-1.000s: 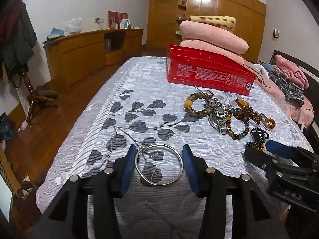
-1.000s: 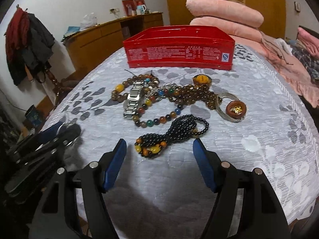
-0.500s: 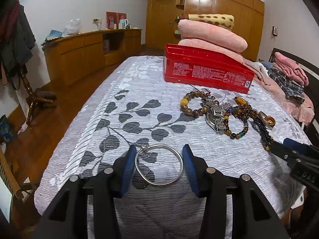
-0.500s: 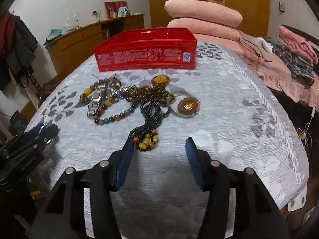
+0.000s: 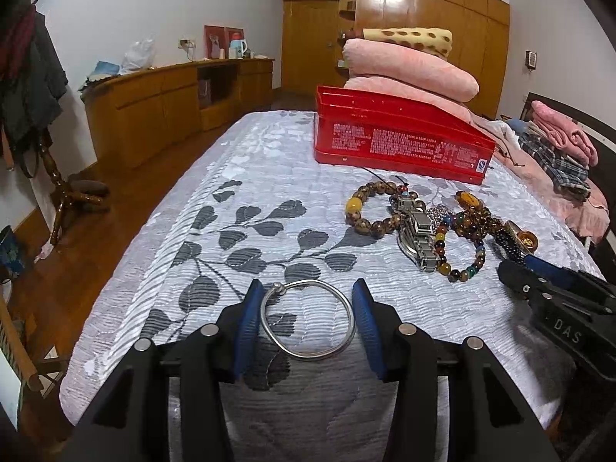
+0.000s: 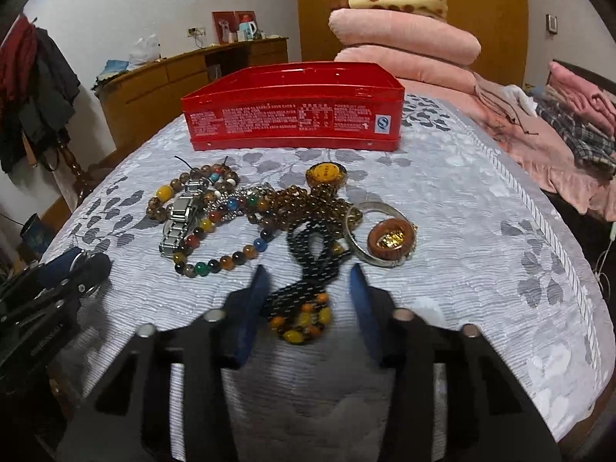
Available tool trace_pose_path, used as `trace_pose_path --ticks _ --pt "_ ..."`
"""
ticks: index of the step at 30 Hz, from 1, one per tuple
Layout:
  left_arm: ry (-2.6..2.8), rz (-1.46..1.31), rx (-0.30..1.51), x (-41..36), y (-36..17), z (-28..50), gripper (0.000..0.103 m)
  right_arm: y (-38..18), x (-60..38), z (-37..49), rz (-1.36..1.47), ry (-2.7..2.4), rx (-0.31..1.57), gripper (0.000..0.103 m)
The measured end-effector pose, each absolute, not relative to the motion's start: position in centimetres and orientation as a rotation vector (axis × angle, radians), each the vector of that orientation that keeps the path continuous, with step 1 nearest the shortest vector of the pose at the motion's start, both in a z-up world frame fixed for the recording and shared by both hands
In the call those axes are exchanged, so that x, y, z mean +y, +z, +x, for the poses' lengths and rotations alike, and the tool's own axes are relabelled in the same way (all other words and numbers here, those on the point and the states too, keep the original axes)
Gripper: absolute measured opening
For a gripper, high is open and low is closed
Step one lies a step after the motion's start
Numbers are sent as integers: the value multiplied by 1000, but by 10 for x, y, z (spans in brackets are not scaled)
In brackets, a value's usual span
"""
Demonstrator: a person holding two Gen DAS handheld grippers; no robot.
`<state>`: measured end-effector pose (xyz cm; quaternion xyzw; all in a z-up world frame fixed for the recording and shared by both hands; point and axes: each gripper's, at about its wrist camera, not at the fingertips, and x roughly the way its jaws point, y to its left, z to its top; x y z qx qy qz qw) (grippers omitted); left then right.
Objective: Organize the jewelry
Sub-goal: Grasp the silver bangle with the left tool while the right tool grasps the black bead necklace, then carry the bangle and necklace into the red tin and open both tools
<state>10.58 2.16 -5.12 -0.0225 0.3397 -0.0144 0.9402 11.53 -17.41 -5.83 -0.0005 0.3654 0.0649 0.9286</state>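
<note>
Left tool: the silver bangle is gripped between the blue pads, low over the bed at 6 o'clock in the left wrist view.
Right tool: its jaws have just been closing around the black bead strand; a gap shows beside each pad, so the strand is bracketed, not yet pinched.
Strand position: its orange-beaded end lies between the pads at 6 o'clock in the right wrist view; the far loops run to 12 o'clock into the pile.
Jewelry pile: beaded bracelets, a metal watch and an amber pendant lie overlapped just in front of the red tin.
Red tin: it stands open at 12 o'clock, well apart from both tools; no piece can be seen inside it.
Risk, snagging: the strand touches the brown beads and the silver ring with the wooden disc, so neighbours could be dragged along if it is lifted.
Risk, slipping: only part of the bunched beads may be caught, and the strand could slide out.
Risk, bangle: it is held only at its rim, so it might twist free.
</note>
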Motion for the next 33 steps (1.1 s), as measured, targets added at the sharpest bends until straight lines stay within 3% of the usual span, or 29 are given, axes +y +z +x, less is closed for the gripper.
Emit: trace_pose_path --ticks 2,21,33 --pt "-30 -48 693 22 -51 106 47 -57 -177 114 0 138 751 21" --pt "-80 -82 622 15 -16 123 47 -2 -197 110 66 203 649 20" --pt "-102 -65 539 1 24 170 47 32 -217 172 78 193 577 20"
